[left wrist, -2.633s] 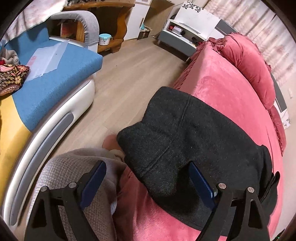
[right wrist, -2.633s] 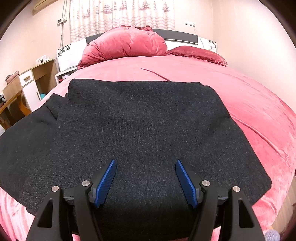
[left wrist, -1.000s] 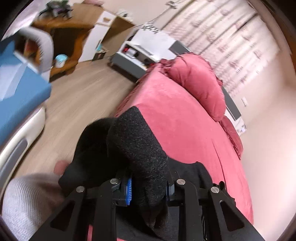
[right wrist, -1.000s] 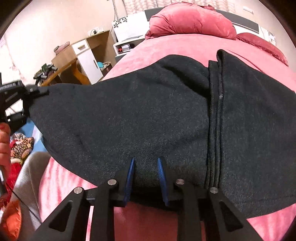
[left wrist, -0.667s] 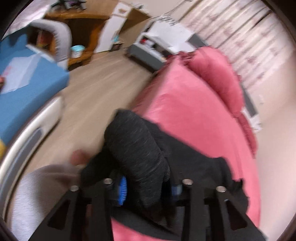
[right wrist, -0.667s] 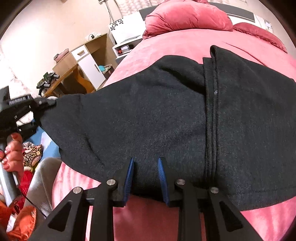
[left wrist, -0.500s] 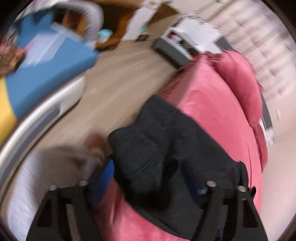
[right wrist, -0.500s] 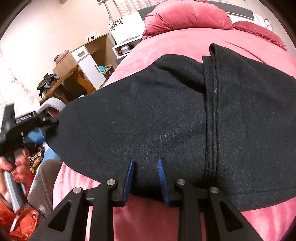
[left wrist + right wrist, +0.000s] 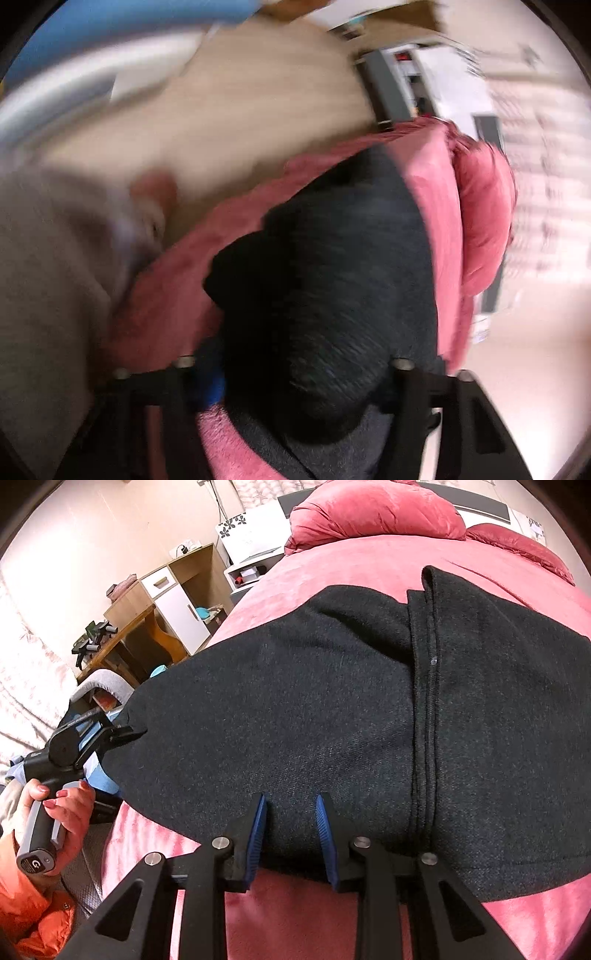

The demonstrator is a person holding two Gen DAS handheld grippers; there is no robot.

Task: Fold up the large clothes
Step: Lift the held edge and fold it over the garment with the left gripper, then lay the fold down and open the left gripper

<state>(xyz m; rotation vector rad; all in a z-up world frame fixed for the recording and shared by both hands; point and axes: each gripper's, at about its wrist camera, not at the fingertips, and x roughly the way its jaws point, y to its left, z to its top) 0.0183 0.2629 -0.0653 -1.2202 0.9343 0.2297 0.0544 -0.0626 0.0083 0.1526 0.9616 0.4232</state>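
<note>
**Dark Garment Spread on Bed — Both Grippers Engaged at Its Near and Left Edges**

The dark garment point(image 9: 332, 709) is lying across the pink bed cover point(image 9: 295, 915), with a stitched folded edge running down its right portion. One corner is hanging off the bed's left side.

The right gripper point(image 9: 290, 834) is sitting at the garment's near hem; its blue pads point(image 9: 258, 834) are standing narrowly apart with the cloth bunched between them, pressing on it.

The left gripper point(image 9: 127, 733) is appearing at the left corner of the garment in the right wrist view, with a hand point(image 9: 62, 808) wrapped around its grey handle. Its jaws have just been closing after a brief widening. The left wrist view is heavily blurred: a thick fold of the garment point(image 9: 332, 314) is lying between the fingers, but whether the pads are pressing on it cannot be told.

Compared with the frame half a second earlier, the left gripper is standing lower and closer to the bed edge, and the garment's left corner is drooping further — the right gripper is unchanged.

No container in view is showing its contents clearly. A wooden cabinet point(image 9: 173, 602) and desk are standing beyond the bed; red pillows point(image 9: 373, 511) are resting at its head.
</note>
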